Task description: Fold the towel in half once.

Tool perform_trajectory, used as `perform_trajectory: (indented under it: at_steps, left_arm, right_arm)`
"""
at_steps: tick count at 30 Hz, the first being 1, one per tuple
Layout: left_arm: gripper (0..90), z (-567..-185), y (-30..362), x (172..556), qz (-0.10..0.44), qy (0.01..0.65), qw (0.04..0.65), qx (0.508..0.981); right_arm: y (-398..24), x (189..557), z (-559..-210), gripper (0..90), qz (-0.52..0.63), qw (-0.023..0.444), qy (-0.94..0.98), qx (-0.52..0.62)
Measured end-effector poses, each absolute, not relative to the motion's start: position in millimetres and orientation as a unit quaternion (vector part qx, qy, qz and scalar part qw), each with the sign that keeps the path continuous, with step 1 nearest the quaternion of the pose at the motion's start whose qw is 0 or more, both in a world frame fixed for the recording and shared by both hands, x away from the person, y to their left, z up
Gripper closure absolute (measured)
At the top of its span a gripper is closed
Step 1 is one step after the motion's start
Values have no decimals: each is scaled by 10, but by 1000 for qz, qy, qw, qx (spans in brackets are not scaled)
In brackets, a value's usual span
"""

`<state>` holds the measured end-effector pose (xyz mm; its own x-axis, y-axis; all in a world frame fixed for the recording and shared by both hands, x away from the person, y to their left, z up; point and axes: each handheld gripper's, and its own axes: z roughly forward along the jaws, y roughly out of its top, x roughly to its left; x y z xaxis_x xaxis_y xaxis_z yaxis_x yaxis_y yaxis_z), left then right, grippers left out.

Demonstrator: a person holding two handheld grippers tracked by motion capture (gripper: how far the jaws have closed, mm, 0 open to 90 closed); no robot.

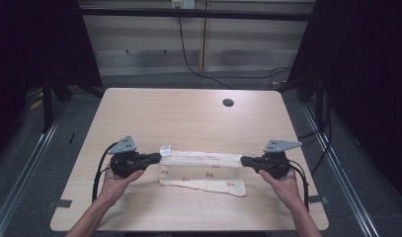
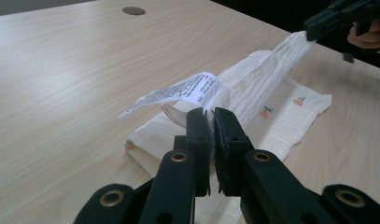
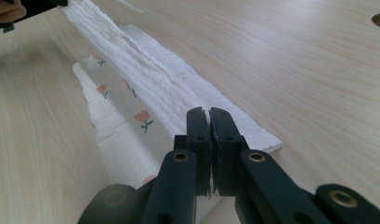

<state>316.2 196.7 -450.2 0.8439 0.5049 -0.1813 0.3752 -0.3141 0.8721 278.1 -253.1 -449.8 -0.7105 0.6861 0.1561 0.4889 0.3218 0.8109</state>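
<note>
Forearms come in from six o'clock, each hand carrying a black gripper, and between them a white cloth (image 1: 203, 173) printed with small orange flowers sits at the near middle of the wooden table (image 1: 188, 118). Over at nine o'clock of the cloth, the left gripper (image 1: 159, 157) has its jaws pinched together on the cloth's corner, right where a printed care label (image 2: 178, 93) curls up above the pads. At three o'clock, the right gripper (image 1: 244, 160) is clamped on the opposite corner, jaws pressed tight with fabric between them. That top edge is lifted and stretched taut between the two tools, forming a ridge, while the lower part of the cloth lies flat on the tabletop. Up at one o'clock from the cloth, a round cable hole (image 1: 228, 102) marks the table's far side.
</note>
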Motion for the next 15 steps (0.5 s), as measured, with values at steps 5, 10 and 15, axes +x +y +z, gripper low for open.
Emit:
perform_trajectory:
  at_steps: [5, 10, 15]
  left_arm:
    - [853, -4656, 1957, 3039, 43, 267, 496, 825]
    - [853, -4776, 1936, 2975, 29, 266, 480, 835]
    - [852, -4846, 1904, 2958, 26, 258, 466, 846]
  right_arm:
    - [-2506, 2653, -4659, 871, 432, 96, 819, 366]
    - [-2494, 2571, -4822, 868, 412, 78, 830, 369]
    - [-2486, 2547, -4906, 866, 401, 72, 835, 371]
